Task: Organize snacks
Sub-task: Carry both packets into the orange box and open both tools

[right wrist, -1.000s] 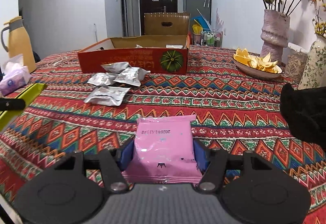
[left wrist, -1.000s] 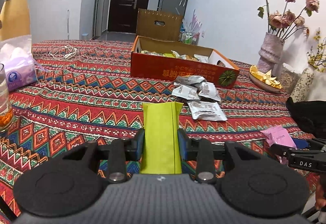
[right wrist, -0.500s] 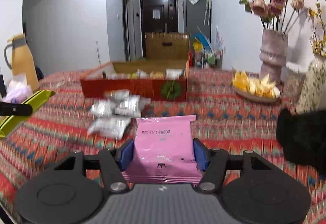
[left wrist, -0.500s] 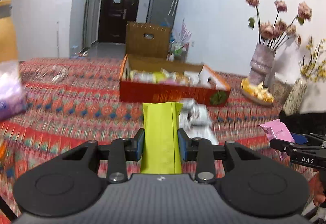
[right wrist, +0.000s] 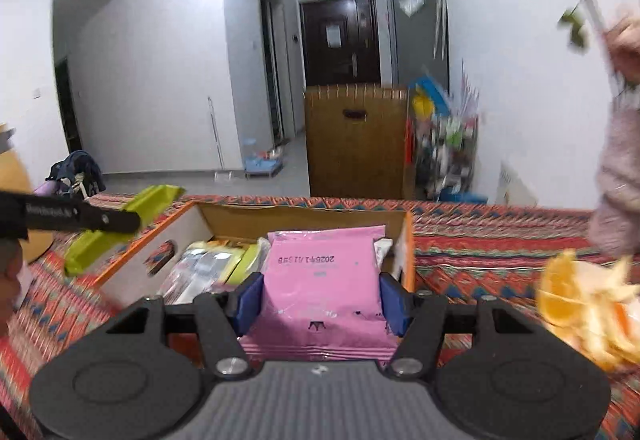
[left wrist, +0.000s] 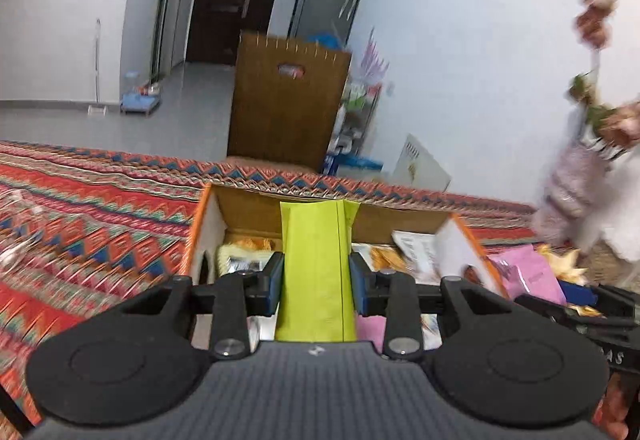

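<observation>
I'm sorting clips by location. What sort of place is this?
Most likely a home, a living or dining room. A table under a patterned cloth holds a box of snacks and a vase of flowers, and a hallway leads to a dark front door.

A: What does the right gripper (right wrist: 320,294) carry?
B: A pink snack packet (right wrist: 322,280), clamped between blue pads above the open cardboard box (right wrist: 304,217).
A: And at left?
B: The left gripper (right wrist: 86,220) grips a lime-green packet (right wrist: 120,230) beside the box; orange peels (right wrist: 588,300) lie at right.
</observation>
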### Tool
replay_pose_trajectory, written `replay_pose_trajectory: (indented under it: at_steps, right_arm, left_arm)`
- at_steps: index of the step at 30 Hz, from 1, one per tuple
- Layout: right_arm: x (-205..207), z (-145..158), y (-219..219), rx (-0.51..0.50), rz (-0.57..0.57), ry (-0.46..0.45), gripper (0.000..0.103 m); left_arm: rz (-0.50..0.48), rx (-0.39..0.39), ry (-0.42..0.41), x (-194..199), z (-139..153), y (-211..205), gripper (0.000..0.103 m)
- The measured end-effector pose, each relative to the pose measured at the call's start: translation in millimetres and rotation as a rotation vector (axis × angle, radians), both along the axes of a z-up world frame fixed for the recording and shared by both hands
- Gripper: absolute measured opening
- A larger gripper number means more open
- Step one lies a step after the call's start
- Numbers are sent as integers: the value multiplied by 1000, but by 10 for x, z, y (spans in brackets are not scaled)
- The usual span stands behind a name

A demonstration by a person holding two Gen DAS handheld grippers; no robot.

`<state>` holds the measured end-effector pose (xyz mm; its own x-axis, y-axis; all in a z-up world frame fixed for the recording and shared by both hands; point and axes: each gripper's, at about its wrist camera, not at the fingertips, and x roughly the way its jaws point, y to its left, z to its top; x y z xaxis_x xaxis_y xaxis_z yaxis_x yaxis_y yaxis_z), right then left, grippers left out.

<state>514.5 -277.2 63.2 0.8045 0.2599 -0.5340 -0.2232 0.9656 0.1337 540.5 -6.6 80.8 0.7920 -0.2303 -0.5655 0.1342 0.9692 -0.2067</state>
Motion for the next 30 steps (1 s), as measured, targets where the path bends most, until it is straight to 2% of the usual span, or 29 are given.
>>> replay_pose_trajectory:
  at_steps: [2, 5, 9, 10, 11, 12, 13, 14, 17, 23, 27, 30]
  right_arm:
    - [506, -126, 77, -15, -19, 70, 61]
    - [1022, -311, 186, -33, -43, 151, 61]
    - [1375, -539, 317, -87, -62, 256, 61]
    - [1395, -533, 323, -96, -68, 253, 64]
    - [1408, -534, 328, -97, -67, 257, 74]
    - [1399, -542, 349, -100, -51, 260, 77]
    - [1394, -555, 380, -110, -34, 265, 81]
    - [1397, -570, 403, -126, -24, 268, 83]
    - [1382, -612, 484, -177, -9, 267, 83]
    - [1398, -621, 490, -192, 11, 275, 87]
    - [1293, -508, 390, -124, -24, 277, 86]
    - [1119, -315, 317, -78, -20, 252, 86]
  left_arm:
    - [29, 15, 49, 394, -129, -81, 34]
    - [35, 35, 131, 880, -368, -188, 34]
    - [3, 151, 142, 1070, -592, -350, 35]
    - [-13, 167, 150, 1085, -629, -379, 36]
    - [-18, 167, 154, 1096, -638, -384, 38]
    - [-20, 159, 144, 1091, -636, -392, 41]
    - [-21, 156, 135, 1086, -633, -392, 54]
    - [-16, 162, 133, 1082, -638, -399, 58]
    - [-23, 170, 134, 1073, -667, -410, 58]
    - [20, 169, 129, 1059, -612, -348, 64]
    - [13, 185, 124, 882, -446, -289, 65]
    - [11, 176, 92, 647, -206, -209, 71]
